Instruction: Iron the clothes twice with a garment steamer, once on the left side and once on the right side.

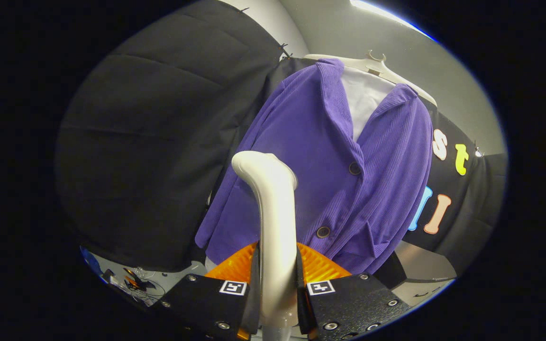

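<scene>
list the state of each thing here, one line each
gripper: shut on the garment steamer's handle
garment steamer: held upright between the fingers, head against the cardigan's front
purple cardigan: hanging on the hanger, buttoned, collar open
white hanger: up on its hook, carrying the cardigan

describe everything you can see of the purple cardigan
The purple cardigan is ribbed knit with a folded collar and two dark buttons, both done up. It hangs tilted on a pale hanger over something white, against the black cloth wall. The steamer, clamped in the gripper, rises in front of its left panel; whether they touch can't be told.
</scene>
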`<move>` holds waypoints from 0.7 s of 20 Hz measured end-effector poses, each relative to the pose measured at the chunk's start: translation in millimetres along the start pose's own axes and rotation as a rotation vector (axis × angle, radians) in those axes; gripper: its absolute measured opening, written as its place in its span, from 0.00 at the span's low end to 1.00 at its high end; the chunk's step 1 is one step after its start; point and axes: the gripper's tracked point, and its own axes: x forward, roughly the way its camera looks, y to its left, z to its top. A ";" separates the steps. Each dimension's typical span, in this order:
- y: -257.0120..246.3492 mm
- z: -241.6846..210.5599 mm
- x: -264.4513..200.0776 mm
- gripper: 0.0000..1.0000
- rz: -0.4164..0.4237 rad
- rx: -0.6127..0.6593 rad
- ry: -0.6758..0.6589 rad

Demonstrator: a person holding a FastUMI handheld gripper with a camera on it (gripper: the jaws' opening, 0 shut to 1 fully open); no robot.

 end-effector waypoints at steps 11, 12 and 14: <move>35.7 -63.9 -4.4 0.32 0.040 -0.023 0.092; 38.8 -70.1 -8.8 0.32 0.054 -0.016 0.119; 50.2 -89.3 -7.5 0.32 0.072 -0.015 0.153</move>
